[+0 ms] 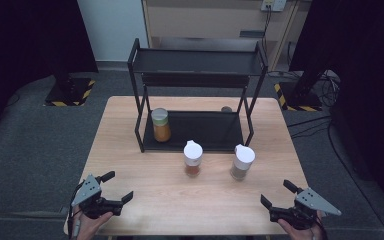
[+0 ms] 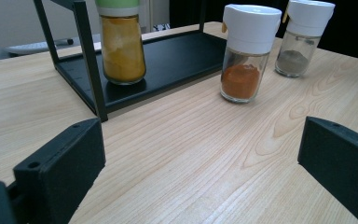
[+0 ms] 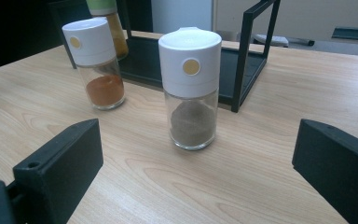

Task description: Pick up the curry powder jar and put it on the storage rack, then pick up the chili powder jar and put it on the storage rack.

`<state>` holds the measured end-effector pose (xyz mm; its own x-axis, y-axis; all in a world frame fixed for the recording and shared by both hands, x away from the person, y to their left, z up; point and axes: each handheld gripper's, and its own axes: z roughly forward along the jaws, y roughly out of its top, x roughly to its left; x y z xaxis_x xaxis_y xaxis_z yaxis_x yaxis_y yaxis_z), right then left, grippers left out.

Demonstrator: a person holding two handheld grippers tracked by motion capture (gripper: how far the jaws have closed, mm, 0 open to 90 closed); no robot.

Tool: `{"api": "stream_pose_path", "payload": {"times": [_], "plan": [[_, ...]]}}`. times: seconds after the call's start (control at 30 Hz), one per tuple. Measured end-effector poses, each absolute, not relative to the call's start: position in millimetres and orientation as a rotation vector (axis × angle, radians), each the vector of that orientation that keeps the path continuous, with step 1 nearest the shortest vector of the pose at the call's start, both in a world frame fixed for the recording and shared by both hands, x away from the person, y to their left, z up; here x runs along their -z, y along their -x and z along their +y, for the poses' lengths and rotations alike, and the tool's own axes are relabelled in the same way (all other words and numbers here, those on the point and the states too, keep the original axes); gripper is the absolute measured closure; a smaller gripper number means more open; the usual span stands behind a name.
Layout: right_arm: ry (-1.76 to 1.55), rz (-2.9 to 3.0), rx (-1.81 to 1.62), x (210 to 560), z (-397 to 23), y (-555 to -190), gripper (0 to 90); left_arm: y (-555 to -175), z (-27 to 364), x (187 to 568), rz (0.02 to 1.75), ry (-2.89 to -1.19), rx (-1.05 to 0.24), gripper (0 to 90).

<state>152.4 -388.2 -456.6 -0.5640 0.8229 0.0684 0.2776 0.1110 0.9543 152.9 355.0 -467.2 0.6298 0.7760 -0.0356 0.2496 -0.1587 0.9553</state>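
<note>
A black two-tier rack (image 1: 195, 135) stands at the back of the wooden table (image 1: 130, 150). On its lower shelf, at the left, sits a green-lidded jar of yellow-orange powder (image 1: 160, 125) (image 2: 120, 44) (image 3: 111, 23). In front of the rack stand two white-capped glass shakers: one with red-orange spice (image 1: 192, 158) (image 2: 246, 53) (image 3: 96, 63), one with grey-brown spice (image 1: 242, 161) (image 2: 303, 37) (image 3: 191, 88). My left gripper (image 1: 119, 186) (image 2: 200, 177) is open near the front left edge. My right gripper (image 1: 277, 194) (image 3: 198, 177) is open near the front right edge, facing the grey-brown shaker. Both hold nothing.
The rack's upper shelf (image 1: 198, 62) carries nothing. A small dark object (image 1: 226, 108) lies on the table behind the rack. Beyond the table are a grey floor, stand bases with yellow-black tape (image 1: 70, 92) and a wooden cabinet (image 1: 215, 20).
</note>
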Motion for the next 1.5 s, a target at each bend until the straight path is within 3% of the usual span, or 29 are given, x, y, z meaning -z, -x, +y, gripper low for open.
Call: {"api": "stream_pose_path", "payload": {"times": [1.5], "plan": [[-1.073,1.958,-1.485,439,-378,-162,4.3,-155,354,466,0.851,-1.731,-0.558,0.0]]}}
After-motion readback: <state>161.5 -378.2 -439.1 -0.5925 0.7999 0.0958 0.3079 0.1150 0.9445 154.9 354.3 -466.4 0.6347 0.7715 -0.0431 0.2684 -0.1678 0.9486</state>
